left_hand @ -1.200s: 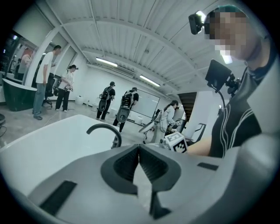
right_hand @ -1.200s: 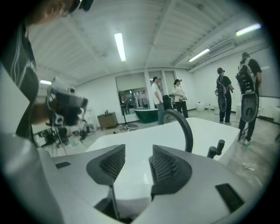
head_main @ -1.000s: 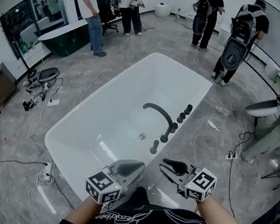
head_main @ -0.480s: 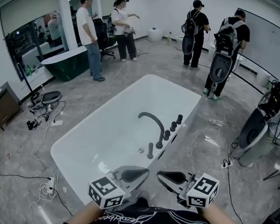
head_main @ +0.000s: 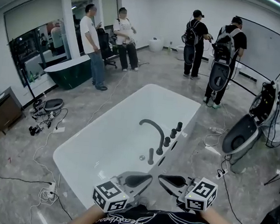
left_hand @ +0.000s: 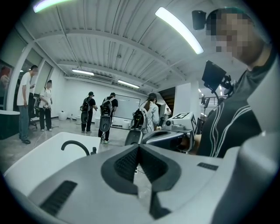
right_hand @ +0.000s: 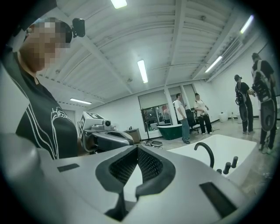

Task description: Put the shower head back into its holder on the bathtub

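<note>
The white bathtub (head_main: 101, 145) lies ahead of me in the head view. On its right rim stand a black curved spout (head_main: 154, 127), a row of black knobs (head_main: 173, 133) and a slim black upright piece (head_main: 150, 156) that looks like the shower head in its holder. Both grippers hover low in front of my chest, short of the tub's near end. My left gripper (head_main: 149, 177) is shut and empty. The right gripper (head_main: 160, 177) is also shut with nothing in it. Their tips nearly face each other. The left gripper view shows shut jaws (left_hand: 139, 148) and the tub (left_hand: 39, 151); the right gripper view shows shut jaws (right_hand: 137, 148).
Several people stand at the far end of the room. A dark green tub (head_main: 67, 71) sits at the back left. Cables (head_main: 44, 124) trail over the grey floor left and right of the bathtub. White equipment (head_main: 239, 137) stands to the right, a brown cabinet (head_main: 3, 107) at the left.
Both grippers pulled back from the tub and rose toward my chest. The right jaws, slightly apart a second ago, have shut. The head view lifted, so more of the room shows.
</note>
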Motion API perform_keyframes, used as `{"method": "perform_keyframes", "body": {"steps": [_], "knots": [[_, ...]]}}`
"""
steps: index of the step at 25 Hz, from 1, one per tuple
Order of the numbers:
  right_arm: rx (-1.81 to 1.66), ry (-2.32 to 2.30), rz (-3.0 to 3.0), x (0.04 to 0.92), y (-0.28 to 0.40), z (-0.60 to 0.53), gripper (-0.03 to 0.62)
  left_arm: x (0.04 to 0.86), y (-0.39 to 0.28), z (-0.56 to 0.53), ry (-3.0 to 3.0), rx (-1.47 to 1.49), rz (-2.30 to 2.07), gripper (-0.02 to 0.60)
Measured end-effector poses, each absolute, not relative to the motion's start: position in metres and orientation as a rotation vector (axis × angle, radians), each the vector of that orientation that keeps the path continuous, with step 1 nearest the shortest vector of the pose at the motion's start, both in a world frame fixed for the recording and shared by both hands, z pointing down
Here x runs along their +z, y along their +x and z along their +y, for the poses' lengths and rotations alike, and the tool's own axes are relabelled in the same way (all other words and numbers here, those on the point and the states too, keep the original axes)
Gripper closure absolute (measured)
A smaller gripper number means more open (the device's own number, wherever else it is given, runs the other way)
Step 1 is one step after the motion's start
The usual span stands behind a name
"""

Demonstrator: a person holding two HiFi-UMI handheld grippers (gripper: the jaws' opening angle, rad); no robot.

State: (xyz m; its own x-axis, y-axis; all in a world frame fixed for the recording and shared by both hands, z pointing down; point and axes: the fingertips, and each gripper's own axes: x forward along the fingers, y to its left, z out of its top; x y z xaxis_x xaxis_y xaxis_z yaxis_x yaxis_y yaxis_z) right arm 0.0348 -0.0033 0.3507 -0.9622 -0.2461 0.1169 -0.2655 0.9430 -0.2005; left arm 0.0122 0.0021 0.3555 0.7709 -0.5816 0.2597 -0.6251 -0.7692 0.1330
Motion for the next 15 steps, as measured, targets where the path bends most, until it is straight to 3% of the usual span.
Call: {"method": "perform_keyframes", "body": {"steps": [15], "knots": [[0.326,0.429,-3.027,0.324,0.059,-0.007,0.580,0.339,0.034,0.002,2.740,0.325,-0.925,0.577]]}}
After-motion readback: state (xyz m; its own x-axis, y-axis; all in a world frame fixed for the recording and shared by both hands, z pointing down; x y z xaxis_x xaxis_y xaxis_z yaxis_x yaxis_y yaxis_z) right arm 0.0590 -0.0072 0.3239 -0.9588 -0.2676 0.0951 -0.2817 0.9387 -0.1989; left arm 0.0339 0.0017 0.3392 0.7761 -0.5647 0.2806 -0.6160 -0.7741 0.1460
